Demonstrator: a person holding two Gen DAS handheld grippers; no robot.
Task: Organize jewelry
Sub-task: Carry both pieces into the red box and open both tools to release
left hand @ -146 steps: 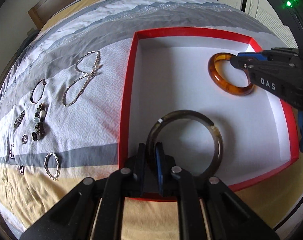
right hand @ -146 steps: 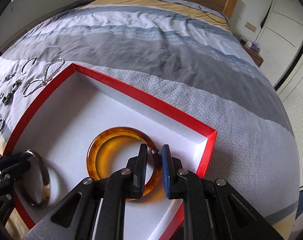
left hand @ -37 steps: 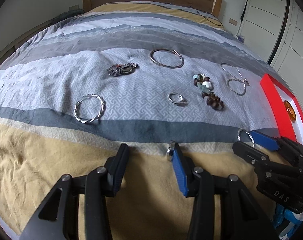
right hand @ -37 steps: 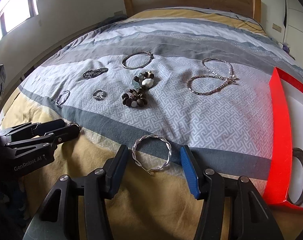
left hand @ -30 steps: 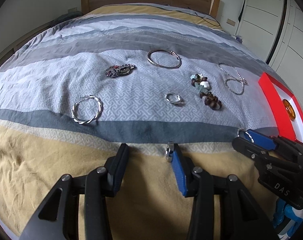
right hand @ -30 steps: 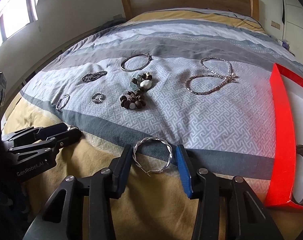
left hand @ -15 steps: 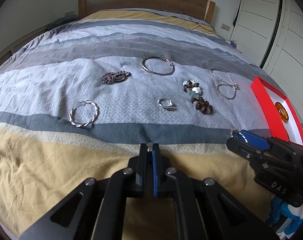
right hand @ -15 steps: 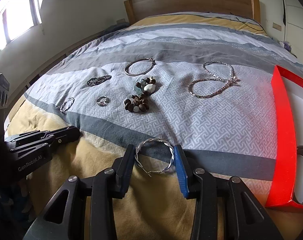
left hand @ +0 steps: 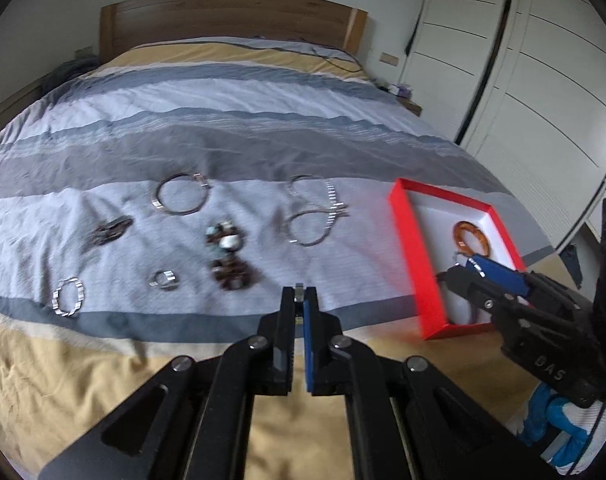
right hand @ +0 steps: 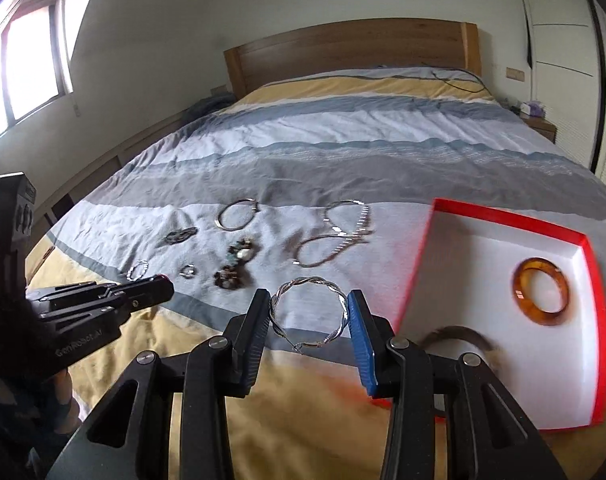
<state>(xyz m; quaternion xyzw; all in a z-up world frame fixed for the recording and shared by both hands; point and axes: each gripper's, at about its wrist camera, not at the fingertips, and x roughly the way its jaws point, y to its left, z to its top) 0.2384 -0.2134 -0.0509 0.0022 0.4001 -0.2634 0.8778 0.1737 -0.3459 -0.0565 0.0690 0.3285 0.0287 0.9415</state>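
In the right wrist view alone, the right gripper [right hand: 308, 322] visibly clamps the twisted silver hoop [right hand: 309, 312]; left gripper [left hand: 299, 305] pinches a tiny ring [left hand: 299, 295].

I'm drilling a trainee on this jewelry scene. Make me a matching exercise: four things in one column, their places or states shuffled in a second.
Things
1. twisted silver hoop
2. amber bangle
3. small silver ring
4. beaded bracelet

Places
A. lying on the patterned bedspread
B. pinched at the tips of the left gripper
C. lying inside the red tray
D. spanning the jaws of the right gripper

Pairs: 1-D, 2-C, 3-B, 4-A
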